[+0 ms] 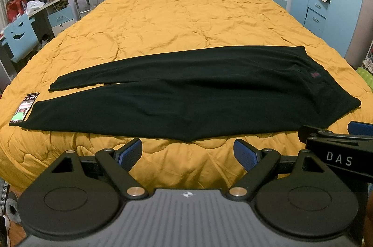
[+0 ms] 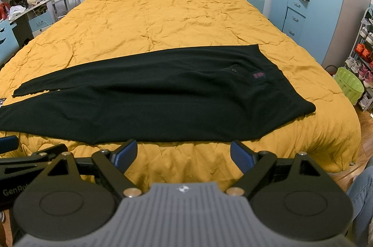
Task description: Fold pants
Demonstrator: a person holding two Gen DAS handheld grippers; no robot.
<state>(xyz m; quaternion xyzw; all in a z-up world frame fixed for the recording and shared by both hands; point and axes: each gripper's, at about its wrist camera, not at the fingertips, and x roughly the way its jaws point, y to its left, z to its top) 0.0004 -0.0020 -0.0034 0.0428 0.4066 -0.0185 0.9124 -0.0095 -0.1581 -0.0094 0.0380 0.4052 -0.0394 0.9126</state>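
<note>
Mustard quilt (image 1: 177,13): spread flat as work surface; wide bare room is left beyond the garment.
Black pants (image 1: 186,97): laid flat crosswise just ahead of both grippers, waistband rightward, legs leftward, ready for folding; near edge is free.
Smartphone (image 1: 24,109): beside the left cuff.
Left gripper (image 1: 187,151): fingers apart, empty.
Right gripper (image 2: 184,152): fingers apart, empty.

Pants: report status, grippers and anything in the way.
Left gripper open, empty. Right gripper open, empty. Pants flat on quilt, unfolded, waistband right. Phone touching near leg cuff.
</note>
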